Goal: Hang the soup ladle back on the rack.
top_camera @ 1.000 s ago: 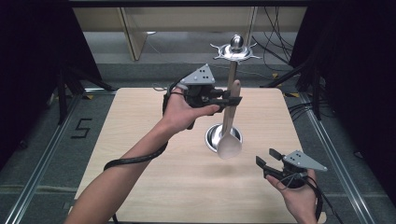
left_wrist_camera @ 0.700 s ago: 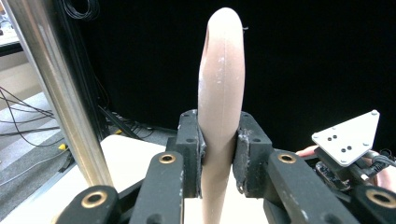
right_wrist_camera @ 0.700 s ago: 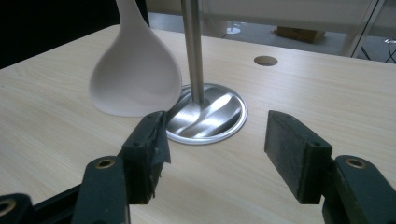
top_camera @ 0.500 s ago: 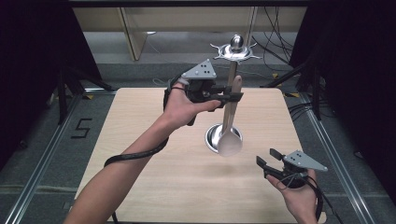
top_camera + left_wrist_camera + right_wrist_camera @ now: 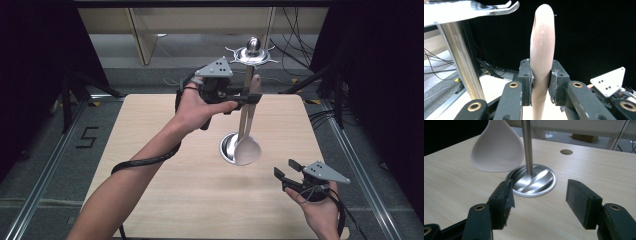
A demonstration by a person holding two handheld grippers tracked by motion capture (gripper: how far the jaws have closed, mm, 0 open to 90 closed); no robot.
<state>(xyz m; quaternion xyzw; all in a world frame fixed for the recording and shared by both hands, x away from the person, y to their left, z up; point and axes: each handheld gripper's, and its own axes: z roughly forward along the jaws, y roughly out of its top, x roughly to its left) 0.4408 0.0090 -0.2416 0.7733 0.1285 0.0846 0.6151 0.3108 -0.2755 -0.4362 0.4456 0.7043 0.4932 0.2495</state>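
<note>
Spoon first: the pale, cream-coloured long-handled spoon (image 5: 248, 142) hangs bowl-down in the air just beside the upright steel pole of the chrome hook stand (image 5: 248, 80), its bowl over the stand's round base. Your left hand-held gripper (image 5: 250, 98) is clamped on the handle a little below its rounded top, pads pressing both flat sides, as the left gripper view shows (image 5: 541, 82). It looks light, stiff and smooth, likely plastic or ceramic, so expect it to pivot or slide between the pads if you tilt it fast. A hold high on the handle suits hanging, since it leaves the tip free to meet the curved hooks (image 5: 504, 6) overhead. Your right hand-held gripper (image 5: 286, 170) rests low over the light wooden table (image 5: 150, 150), jaws apart and holding nothing, near the base; it could steady the bowl if the spoon swings.
</note>
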